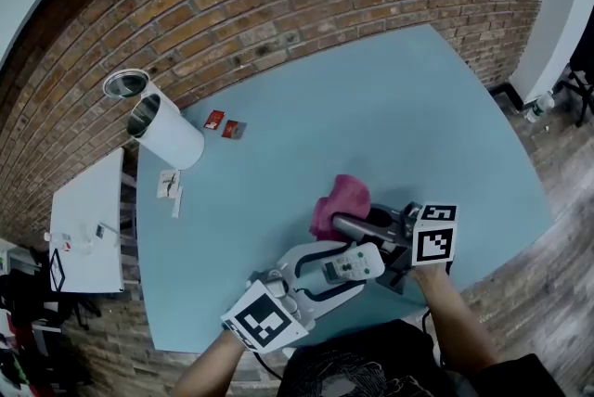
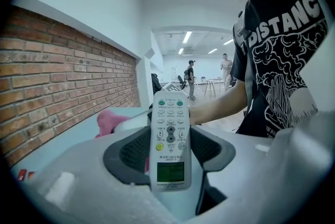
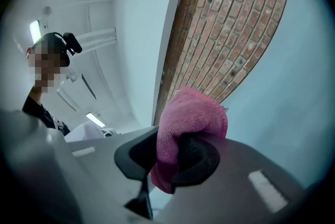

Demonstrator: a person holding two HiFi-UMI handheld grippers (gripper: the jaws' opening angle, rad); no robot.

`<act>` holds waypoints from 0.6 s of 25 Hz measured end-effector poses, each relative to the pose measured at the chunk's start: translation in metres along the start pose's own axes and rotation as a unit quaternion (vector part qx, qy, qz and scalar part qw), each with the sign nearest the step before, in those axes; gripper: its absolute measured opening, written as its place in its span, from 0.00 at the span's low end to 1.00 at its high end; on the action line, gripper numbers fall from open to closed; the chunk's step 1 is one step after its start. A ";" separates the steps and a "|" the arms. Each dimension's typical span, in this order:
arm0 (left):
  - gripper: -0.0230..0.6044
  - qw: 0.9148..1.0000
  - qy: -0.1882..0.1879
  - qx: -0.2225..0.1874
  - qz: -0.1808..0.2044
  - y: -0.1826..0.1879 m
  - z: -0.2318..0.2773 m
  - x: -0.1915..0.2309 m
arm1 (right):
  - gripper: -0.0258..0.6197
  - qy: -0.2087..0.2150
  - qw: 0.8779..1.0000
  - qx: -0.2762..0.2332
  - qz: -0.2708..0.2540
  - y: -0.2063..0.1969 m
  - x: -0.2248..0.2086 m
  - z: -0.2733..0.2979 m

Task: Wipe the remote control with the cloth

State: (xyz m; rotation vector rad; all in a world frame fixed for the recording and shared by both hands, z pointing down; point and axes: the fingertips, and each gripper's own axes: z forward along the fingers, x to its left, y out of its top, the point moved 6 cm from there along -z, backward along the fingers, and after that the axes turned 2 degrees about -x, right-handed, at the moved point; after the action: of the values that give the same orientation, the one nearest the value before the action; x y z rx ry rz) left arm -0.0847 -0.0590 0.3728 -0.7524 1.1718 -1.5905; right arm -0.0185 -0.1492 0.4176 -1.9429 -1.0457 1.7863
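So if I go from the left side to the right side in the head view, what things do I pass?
small white table → white tube → red packets → pink cloth → bottle on the floor

The left gripper [image 2: 170, 152] is a pale grey shell, the right gripper [image 3: 175, 157] a darker grey. Black ribbed pads [image 2: 131, 152] line the fingers. A white cube [image 1: 264, 319] with black square markers sits behind them. The person wears a black printed T-shirt [image 2: 282, 60].
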 end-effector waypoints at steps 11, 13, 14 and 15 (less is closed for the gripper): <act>0.43 1.000 0.010 -0.017 0.013 0.012 -0.003 0.001 | 0.13 0.031 0.998 0.015 0.061 -0.023 -0.003 0.012; 0.43 1.000 0.015 -0.018 0.019 0.014 -0.004 0.001 | 0.13 0.030 0.997 0.019 0.066 -0.028 -0.004 0.013; 0.43 0.999 0.019 -0.018 0.023 0.014 -0.004 0.002 | 0.13 0.030 0.997 0.020 0.069 -0.029 -0.004 0.013; 0.43 0.999 0.023 -0.019 0.026 0.015 -0.005 0.003 | 0.13 0.031 0.997 0.021 0.072 -0.031 -0.004 0.013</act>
State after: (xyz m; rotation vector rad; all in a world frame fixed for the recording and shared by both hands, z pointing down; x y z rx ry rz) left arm -0.0849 -0.0606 0.3572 -0.7080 1.2472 -1.5536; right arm -0.0405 -0.1341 0.4385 -2.0806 -0.8619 1.7939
